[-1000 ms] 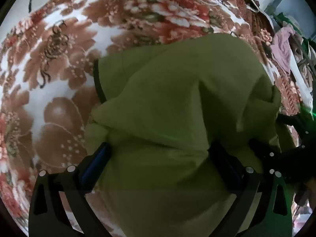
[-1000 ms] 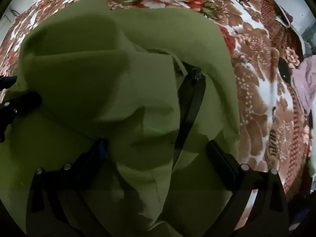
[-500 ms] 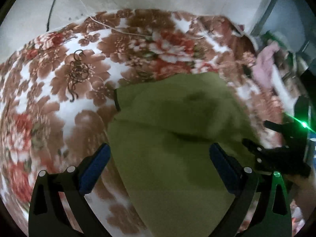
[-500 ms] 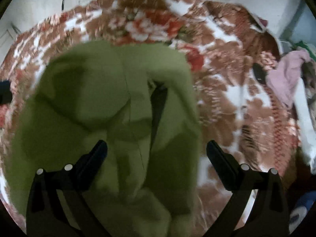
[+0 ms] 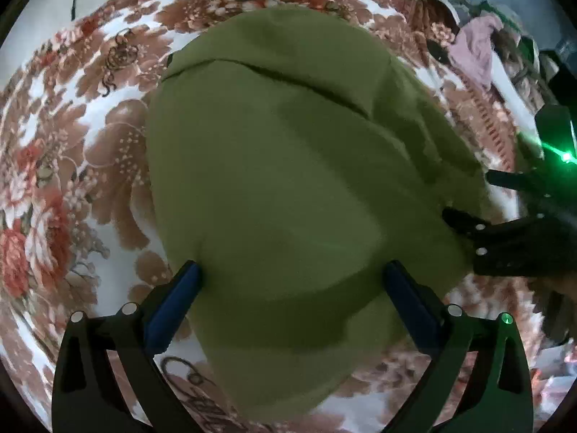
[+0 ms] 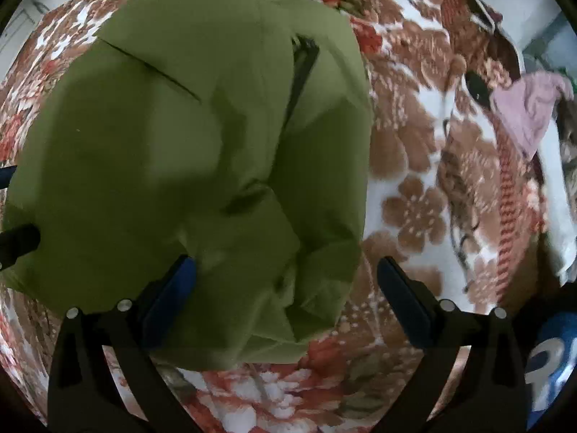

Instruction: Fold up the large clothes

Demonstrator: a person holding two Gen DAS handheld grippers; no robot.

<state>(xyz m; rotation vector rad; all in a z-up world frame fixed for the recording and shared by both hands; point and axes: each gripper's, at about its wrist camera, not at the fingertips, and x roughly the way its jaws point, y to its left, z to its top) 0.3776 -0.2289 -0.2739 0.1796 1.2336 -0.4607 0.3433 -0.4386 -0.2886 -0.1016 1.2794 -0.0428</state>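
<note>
Garment: olive-green soft fabric garment (image 5: 288, 187), bundled into a thick rounded stack with several layers and a dark trimmed opening toward its far side.
Place: it lies on the brown, red and white floral blanket (image 5: 72, 151), near the middle; a pink cloth (image 6: 530, 108) sits well apart at the far right.
Handling: judged soft, limp and light, likely to sag and slide open where layers overlap; not fragile. The thick near fold looks like the firmest hold, with both layers taken together so the stack stays closed.
Left hand-held gripper (image 5: 290, 288): blue-padded fingers spread wide, straddling the near edge of the bundle; nothing pinched, though the left pad touches or nearly touches cloth.
Right hand-held gripper (image 6: 285, 281): also spread; its left finger lies over the bundle's near right part, its right finger over bare blanket.
Pose: both point downward and forward over the bundle, side by side, the right one visible at the right edge of the left view.
Stage: folding appears nearly done; edges remain uneven.
</note>
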